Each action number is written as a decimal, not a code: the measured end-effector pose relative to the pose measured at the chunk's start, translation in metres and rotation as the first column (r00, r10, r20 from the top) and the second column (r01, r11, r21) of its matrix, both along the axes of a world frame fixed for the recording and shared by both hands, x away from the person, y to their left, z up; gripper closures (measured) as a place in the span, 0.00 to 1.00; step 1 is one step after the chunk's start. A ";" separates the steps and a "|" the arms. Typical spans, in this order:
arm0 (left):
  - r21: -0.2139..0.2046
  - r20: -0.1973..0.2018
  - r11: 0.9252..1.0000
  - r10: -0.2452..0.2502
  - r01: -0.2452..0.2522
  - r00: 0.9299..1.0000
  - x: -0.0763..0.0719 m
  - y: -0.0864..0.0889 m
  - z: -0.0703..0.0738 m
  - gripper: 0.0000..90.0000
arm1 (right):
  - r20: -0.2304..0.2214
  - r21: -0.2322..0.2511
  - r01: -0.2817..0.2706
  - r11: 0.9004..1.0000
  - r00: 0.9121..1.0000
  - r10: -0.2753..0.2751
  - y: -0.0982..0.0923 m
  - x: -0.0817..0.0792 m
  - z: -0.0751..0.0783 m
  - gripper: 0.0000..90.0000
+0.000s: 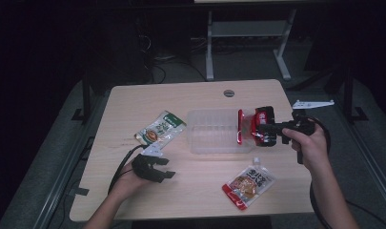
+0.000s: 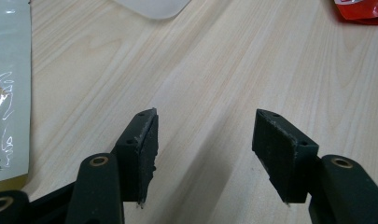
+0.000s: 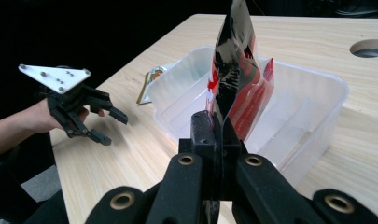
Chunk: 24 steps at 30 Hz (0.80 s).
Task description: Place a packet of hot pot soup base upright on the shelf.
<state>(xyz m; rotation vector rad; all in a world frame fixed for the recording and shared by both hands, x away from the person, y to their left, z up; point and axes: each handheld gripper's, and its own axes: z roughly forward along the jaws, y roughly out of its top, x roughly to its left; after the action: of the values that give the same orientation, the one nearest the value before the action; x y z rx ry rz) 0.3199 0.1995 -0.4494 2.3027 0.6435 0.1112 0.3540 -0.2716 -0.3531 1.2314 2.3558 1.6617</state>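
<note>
A red and black snack pouch (image 1: 248, 129) hangs over the right end of a clear plastic bin (image 1: 212, 143), with my right gripper (image 1: 259, 129) shut on its edge. In the right gripper view the pouch (image 3: 238, 70) rises from between the closed jaws of that gripper (image 3: 217, 128), partly over the bin (image 3: 312, 88). My left gripper (image 1: 170, 168) rests low at the front left of the table. It stands open with only bare wood between its jaws (image 2: 203, 140).
A green and white pouch (image 1: 161, 128) lies left of the bin, and its edge (image 2: 7, 93) shows beside my left gripper. A red and orange pouch (image 1: 248, 186) lies near the front edge. A cable hole (image 1: 229, 92) sits at the table's back.
</note>
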 end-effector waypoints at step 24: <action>0.015 -0.006 1.000 -0.010 0.010 1.000 0.000 -0.001 -0.001 0.45 | -0.028 -0.029 0.012 1.000 1.000 -0.013 0.009 0.012 -0.016 1.00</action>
<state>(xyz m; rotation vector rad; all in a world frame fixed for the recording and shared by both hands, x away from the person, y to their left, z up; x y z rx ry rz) 0.3198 0.1982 -0.4509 2.3216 0.6357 0.1052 0.3655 -0.2622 -0.3690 1.2701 2.3741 1.6120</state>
